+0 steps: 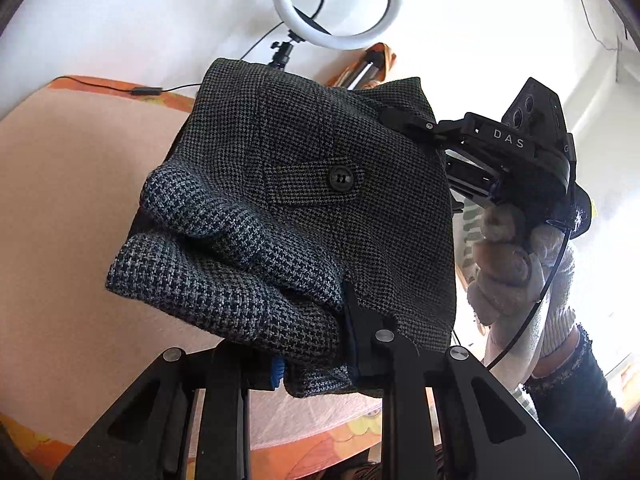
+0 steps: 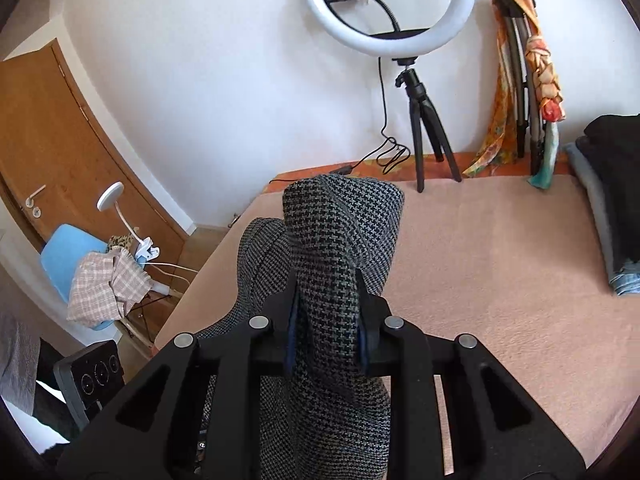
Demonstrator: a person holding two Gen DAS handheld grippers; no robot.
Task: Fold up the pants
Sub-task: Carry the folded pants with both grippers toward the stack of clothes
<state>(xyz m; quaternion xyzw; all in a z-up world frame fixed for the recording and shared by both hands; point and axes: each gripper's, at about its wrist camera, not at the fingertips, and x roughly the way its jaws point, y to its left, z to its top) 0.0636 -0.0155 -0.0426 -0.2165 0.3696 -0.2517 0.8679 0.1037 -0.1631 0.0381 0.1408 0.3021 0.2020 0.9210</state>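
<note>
The grey houndstooth pants (image 1: 304,200) hang in the air above the pink bed, with a buttoned pocket flap facing the left wrist camera. My left gripper (image 1: 316,360) is shut on a bunched edge of the pants at the bottom of its view. My right gripper (image 2: 328,320) is shut on a thick fold of the same pants (image 2: 340,248). The right gripper also shows in the left wrist view (image 1: 404,120), clamped on the far upper edge of the cloth, held by a gloved hand.
The pink bed cover (image 2: 500,280) lies below. A ring light on a tripod (image 2: 400,12) stands at the bed's far edge by the white wall. Folded dark clothes (image 2: 612,184) are stacked at the right. A blue chair (image 2: 76,264) and wooden door are on the left.
</note>
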